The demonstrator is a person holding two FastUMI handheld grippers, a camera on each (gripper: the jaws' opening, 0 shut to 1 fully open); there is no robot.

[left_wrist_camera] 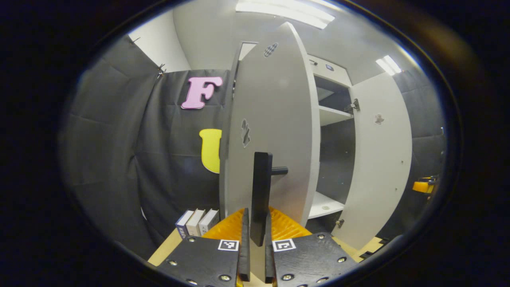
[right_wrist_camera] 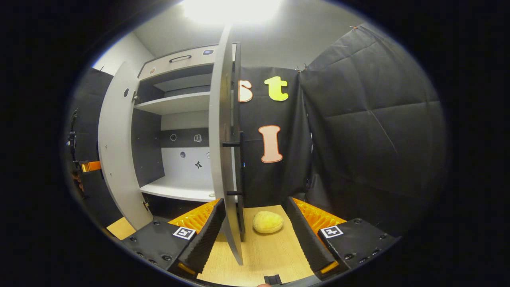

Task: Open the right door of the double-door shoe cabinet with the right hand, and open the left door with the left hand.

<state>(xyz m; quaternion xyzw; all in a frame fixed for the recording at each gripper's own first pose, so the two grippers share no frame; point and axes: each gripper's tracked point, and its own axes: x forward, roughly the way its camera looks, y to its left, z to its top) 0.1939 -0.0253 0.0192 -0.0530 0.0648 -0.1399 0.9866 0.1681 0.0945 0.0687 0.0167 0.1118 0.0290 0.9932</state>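
So in the left gripper view, going from the left: three small books [left_wrist_camera: 198,221] stand side by side at the lower left on the wooden worktop [left_wrist_camera: 167,248]. Center frame is the cabinet's left door [left_wrist_camera: 271,119], swung open, with its dark bar handle [left_wrist_camera: 261,191] running down into the left claw [left_wrist_camera: 257,249]. The claw is clenched on that handle, both fingers pressing it from either side. Right of the door you can see the open cabinet [left_wrist_camera: 330,115] with pale shelves inside, then the right door [left_wrist_camera: 382,159] also swung wide open at the right of the frame.

Right gripper view: far left is the left door [right_wrist_camera: 119,159] standing open, then the cabinet interior [right_wrist_camera: 179,159] with its shelves. Center frame is the right door [right_wrist_camera: 221,139] seen almost edge-on, its handle [right_wrist_camera: 239,167] on the right face. The right claw [right_wrist_camera: 255,243] at the bottom is released, fingers spread wide, with the door's lower edge sitting between them, just beside the left finger. A yellowish lumpy thing [right_wrist_camera: 267,222] lies on the worktop [right_wrist_camera: 263,255] between the fingers, farther back.
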